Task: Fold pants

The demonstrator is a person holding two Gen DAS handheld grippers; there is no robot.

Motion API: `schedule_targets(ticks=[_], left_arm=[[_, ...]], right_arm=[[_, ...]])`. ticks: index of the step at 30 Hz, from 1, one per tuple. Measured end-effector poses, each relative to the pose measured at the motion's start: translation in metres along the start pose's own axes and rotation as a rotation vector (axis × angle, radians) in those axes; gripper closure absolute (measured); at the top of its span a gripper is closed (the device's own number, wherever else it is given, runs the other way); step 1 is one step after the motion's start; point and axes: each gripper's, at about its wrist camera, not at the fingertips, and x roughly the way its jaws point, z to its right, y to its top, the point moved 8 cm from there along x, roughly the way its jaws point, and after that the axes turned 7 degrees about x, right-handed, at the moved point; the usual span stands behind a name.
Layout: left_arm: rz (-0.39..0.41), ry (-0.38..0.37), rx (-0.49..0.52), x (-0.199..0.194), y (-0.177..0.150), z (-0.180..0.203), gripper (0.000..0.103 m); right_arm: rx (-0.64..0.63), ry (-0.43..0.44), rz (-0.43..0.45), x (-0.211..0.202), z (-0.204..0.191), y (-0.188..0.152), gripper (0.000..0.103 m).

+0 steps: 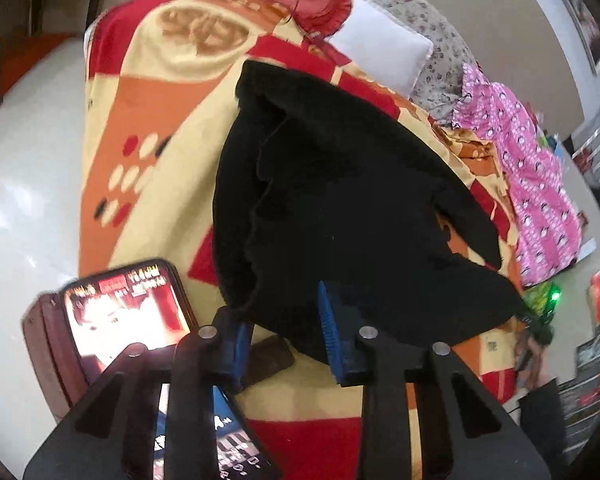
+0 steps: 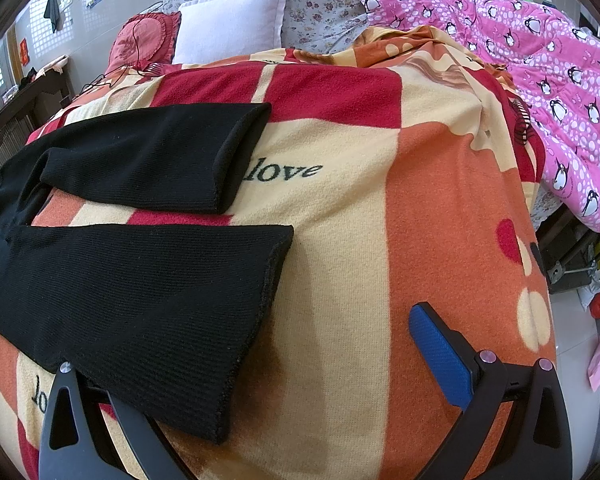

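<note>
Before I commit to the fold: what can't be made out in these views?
Left wrist view: motion blur and the bunched black pants hide whether the left gripper pinches cloth.
Right wrist view: the near pant leg covers one finger of the right gripper; the waist runs off the left edge.

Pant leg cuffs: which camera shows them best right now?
Right wrist view: both cuffs of the black pants lie flat and sharp on the blanket. The left wrist view shows only a bunched, blurred dark mass, no cuffs.

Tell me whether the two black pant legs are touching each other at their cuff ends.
Apart. The right wrist view shows a strip of blanket between the far leg's cuff and the near leg's cuff.
</note>
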Motion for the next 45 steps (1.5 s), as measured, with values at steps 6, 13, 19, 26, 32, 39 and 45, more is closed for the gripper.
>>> schedule_targets(ticks=[6,13,19,26,32,39,45], left_arm=[[0.013,0.000,0.012,-0.003,0.002,0.005,0.076],[0.020,0.053,0.030,-0.003,0.001,0.002,0.089],[0.017,0.044,0.003,-0.002,0.000,0.003,0.089],[0.020,0.023,-0.033,-0.002,0.001,0.004,0.089],[0.023,0.028,-0.044,-0.001,0.000,0.003,0.098],[0.081,0.015,-0.116,-0.024,-0.020,0.009,0.100],[0.094,-0.019,-0.120,-0.040,-0.049,0.025,0.101]], right_arm=[[0.008,-0.010,0.000,-0.001,0.002,0.000,0.001],[0.444,0.265,0.021,-0.073,0.063,0.003,0.017],[0.662,0.536,-0.120,-0.079,0.057,-0.030,0.016],[0.716,0.539,-0.241,-0.044,0.027,-0.041,0.029],[0.740,0.569,-0.211,-0.025,0.019,-0.041,0.065],[0.646,0.452,-0.120,-0.037,0.048,-0.037,0.100],[0.632,0.325,-0.062,-0.067,0.120,-0.045,0.103]])
